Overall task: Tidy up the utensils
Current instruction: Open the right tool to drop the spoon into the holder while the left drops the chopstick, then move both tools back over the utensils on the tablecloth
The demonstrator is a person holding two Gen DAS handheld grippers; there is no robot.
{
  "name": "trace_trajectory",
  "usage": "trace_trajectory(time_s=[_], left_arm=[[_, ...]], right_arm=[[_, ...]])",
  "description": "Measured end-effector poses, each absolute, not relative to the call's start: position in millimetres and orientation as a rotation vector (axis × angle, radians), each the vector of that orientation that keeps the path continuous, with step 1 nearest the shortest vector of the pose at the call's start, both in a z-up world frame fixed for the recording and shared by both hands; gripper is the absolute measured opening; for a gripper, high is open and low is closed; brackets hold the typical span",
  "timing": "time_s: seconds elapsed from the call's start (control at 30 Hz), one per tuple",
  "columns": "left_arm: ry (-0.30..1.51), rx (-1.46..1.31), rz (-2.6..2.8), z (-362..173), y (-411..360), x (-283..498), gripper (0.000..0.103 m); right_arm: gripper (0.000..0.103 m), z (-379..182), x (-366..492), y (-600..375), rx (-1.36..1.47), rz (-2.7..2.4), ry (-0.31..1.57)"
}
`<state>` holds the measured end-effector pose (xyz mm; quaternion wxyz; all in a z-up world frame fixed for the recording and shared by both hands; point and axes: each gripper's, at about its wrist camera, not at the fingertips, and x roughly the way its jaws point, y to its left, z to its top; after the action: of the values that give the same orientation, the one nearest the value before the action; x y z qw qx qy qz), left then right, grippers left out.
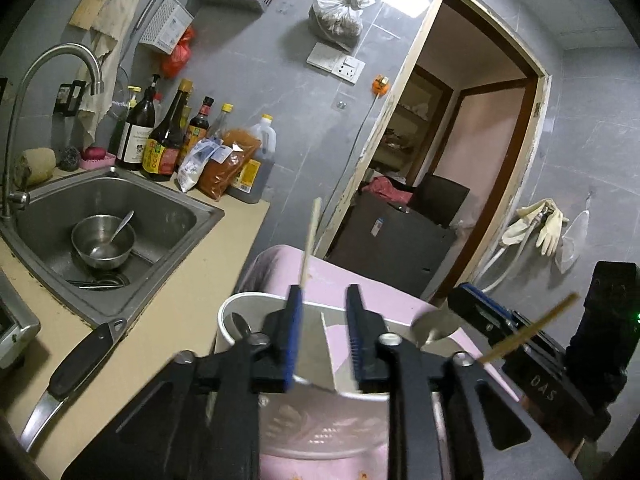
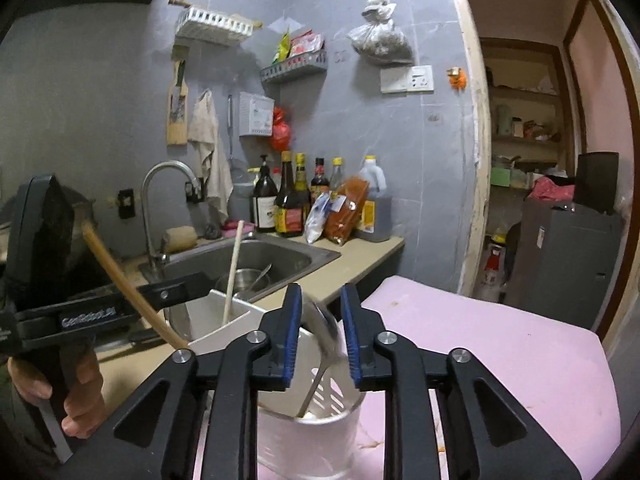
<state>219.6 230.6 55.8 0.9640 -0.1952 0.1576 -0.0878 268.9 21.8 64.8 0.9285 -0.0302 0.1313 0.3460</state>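
Both grippers hang over a white plastic utensil holder w/ an inner divider, which stands on a pink padded surface just beside the beige countertop.

Left gripper: jaws parted, blue pads not pressing anything. A pale wooden chopstick stands near-upright, long axis vertical w/ a slight lean, top end pointing up toward the wall, lower end down in the holder. In the left wrist view it passes just by the left pad; can't tell if it touches. Released, by the look of it.

Right gripper: jaws also parted. Between the pads, blurred, is a shiny metal spoon; bowl end up near the pads, handle running down into the slotted compartment of the holder, axis steep w/ a slight tilt. Pads don't appear to clamp it.

A second, darker bamboo chopstick lies diagonally, lower end in the holder, upper end pointing up-left in the right wrist view, crossing in front of the left gripper's body. The person's hand grips that handle at lower left.

Stainless steel sink on the counter holds a round steel bowl w/ another spoon in it. A black-handled knife lies on the counter's near edge, handle toward the sink.
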Motion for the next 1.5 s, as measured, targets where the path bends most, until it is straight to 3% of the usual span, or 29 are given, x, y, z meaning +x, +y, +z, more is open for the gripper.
trace_trajectory(time_s=[0.1,0.27,0.47,0.53,1.1,1.5], left_arm=[[0.296,-0.402,-0.171,61.4,230.0,208.9,0.030],[0.222,-0.401,-0.126,72.7,222.9,181.5,0.059],[0.141,-0.342,-0.078,93.9,198.8,148.2,0.095],[0.124,-0.312,-0.067,99.9,187.2,140.9,0.099],[0.156,-0.105,-0.174,91.8,62.5,125.5,0.101],[0.434,-0.037,-0.261,44.2,6.9,174.8,0.101]], right_arm=[[0.027,73.2,263.3,12.0,-0.035,0.695,0.251],[0.065,87.0,248.7,-14.4,0.021,0.641,0.191],[0.096,101.5,223.7,-52.7,0.044,0.555,0.099],[0.103,104.8,213.8,-66.0,0.044,0.523,0.068],[0.103,90.4,164.9,-170.5,-0.107,0.307,0.092],[0.103,47.1,194.3,-218.6,-0.146,0.275,0.317]])
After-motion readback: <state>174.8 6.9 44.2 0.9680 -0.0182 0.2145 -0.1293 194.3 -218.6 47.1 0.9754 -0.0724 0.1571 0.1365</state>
